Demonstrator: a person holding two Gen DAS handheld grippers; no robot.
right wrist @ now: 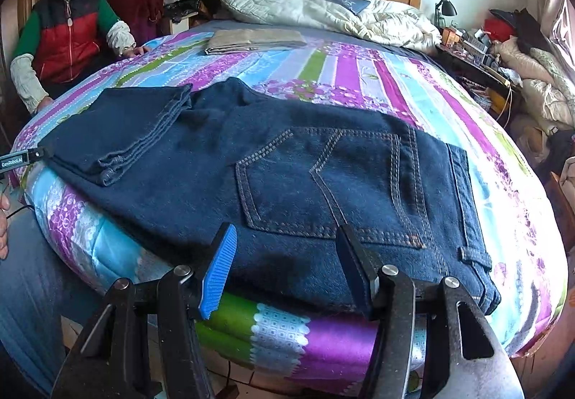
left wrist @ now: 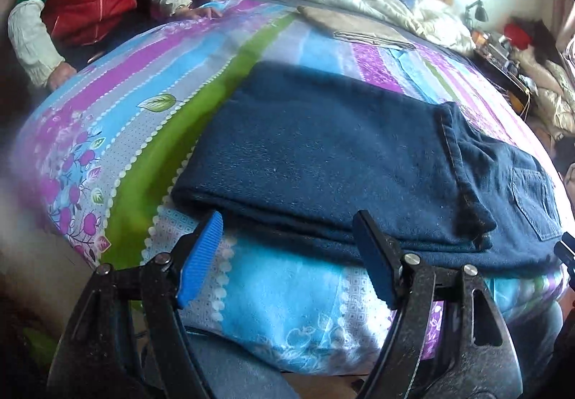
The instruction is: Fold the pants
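Dark blue jeans (left wrist: 323, 154) lie folded on the striped bedspread (left wrist: 151, 133) near the bed's front edge. The leg ends are laid back over the thigh part. In the right wrist view the same jeans (right wrist: 287, 176) show a stitched back pocket (right wrist: 330, 183) and the hems (right wrist: 118, 133) at the left. My left gripper (left wrist: 289, 219) stands open just before the folded edge, holding nothing. My right gripper (right wrist: 287, 232) is open too, its fingertips at the jeans' near edge below the pocket, with nothing between them.
A person in a red and green jacket (right wrist: 68, 36) sits at the bed's far left, hands resting on the cover. Folded beige pants (right wrist: 255, 39) lie further back. A white quilt (right wrist: 323, 10) is piled by the headboard. Clutter fills the right side (right wrist: 503, 50).
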